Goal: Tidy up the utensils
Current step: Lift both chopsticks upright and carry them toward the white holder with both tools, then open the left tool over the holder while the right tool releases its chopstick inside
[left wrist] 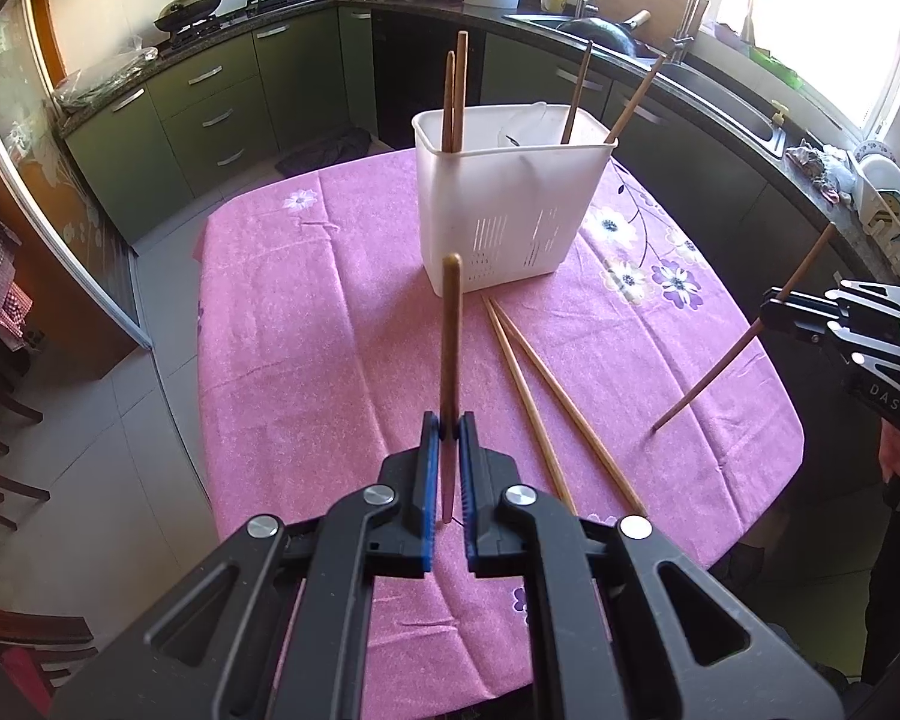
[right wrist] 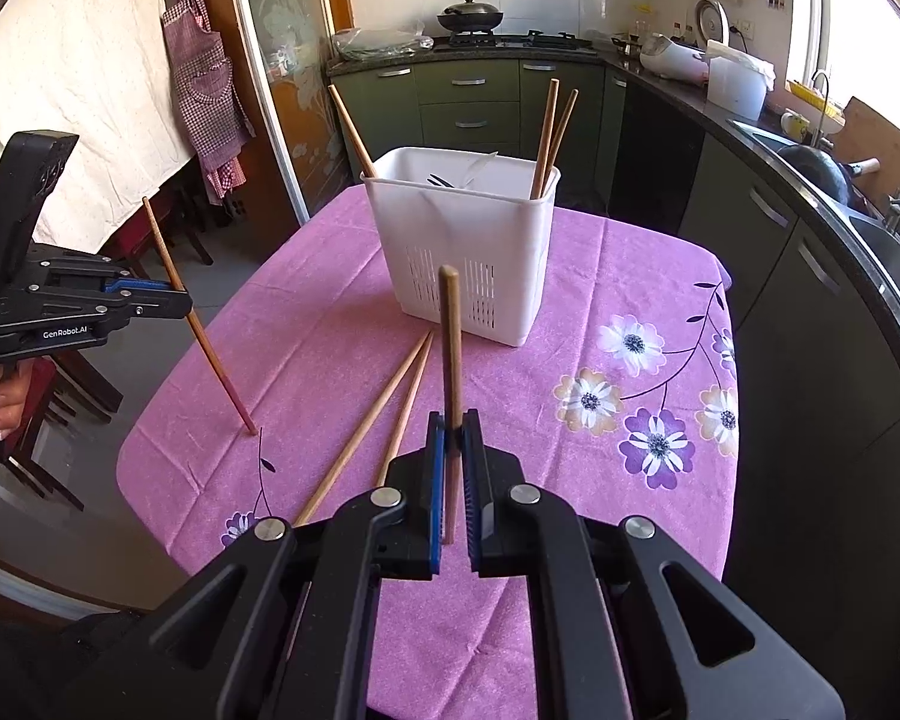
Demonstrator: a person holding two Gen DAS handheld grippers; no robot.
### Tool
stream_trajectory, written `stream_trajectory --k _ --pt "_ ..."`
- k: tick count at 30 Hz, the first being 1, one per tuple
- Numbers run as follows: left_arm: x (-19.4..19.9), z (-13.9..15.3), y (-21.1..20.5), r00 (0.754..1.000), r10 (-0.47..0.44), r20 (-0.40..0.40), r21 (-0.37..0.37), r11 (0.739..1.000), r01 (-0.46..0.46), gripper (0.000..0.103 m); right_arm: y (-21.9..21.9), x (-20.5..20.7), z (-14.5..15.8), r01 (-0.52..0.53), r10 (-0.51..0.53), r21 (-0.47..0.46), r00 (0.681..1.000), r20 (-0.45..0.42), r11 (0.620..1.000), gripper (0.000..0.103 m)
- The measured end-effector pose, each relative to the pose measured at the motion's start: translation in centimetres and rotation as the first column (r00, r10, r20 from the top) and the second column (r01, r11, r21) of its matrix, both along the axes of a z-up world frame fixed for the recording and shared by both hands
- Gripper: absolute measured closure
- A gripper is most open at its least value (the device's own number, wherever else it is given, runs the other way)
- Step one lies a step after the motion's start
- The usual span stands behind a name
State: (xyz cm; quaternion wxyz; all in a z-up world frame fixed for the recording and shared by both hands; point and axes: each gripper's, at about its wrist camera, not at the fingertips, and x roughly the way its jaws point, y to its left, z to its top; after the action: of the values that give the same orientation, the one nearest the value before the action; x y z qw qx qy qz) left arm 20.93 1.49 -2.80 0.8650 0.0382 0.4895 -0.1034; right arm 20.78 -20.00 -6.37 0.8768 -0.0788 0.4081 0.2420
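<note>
The left tool (left wrist: pixel 450 429) is clamped on a brown chopstick (left wrist: pixel 450 348) that stands nearly upright between its blue-padded fingers (left wrist: pixel 429 468), the butt end rising ahead of the tips and the thin end reaching back between the pads. Straight ahead of this tool, on the pink flowered cloth of the counter (left wrist: pixel 306 324), sits the white utensil holder (left wrist: pixel 504 204). Two chopsticks (left wrist: pixel 455 96) stand in the holder's left compartment, and two more (left wrist: pixel 576 96) lean out of its right side. Between the tool and the holder, slightly to the right, a loose pair of chopsticks (left wrist: pixel 546 396) lies flat on the cloth, their far ends close together just beside the holder's base.

The right tool (right wrist: pixel 455 426) is likewise closed on a single chopstick (right wrist: pixel 450 360), held upright between its pads. From this tool the holder (right wrist: pixel 468 240) is ahead, and the loose pair (right wrist: pixel 390 408) lies just to its left on the counter (right wrist: pixel 570 300). Far to its left, the left tool (right wrist: pixel 177 297) appears with its chopstick (right wrist: pixel 198 324) slanting down, tip touching the cloth. In the left wrist view, the right tool (left wrist: pixel 768 312) shows at the far right, its chopstick (left wrist: pixel 744 336) also slanting down with the tip at or just above the cloth.
</note>
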Motion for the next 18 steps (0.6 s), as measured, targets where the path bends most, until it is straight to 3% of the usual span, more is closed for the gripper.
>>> stream_trajectory --k 9,18 --pt "0.6 2.2 -0.9 0.999 -0.019 0.033 0.000 1.000 0.019 0.097 0.8 0.5 2.7 -0.012 0.012 0.015 0.999 0.037 1.000 0.096" --pt "2.7 11.1 -3.6 0.974 -0.048 0.219 -0.033 0.998 0.057 0.097 1.7 2.8 11.6 -0.025 0.004 0.111 0.984 0.178 0.994 0.096"
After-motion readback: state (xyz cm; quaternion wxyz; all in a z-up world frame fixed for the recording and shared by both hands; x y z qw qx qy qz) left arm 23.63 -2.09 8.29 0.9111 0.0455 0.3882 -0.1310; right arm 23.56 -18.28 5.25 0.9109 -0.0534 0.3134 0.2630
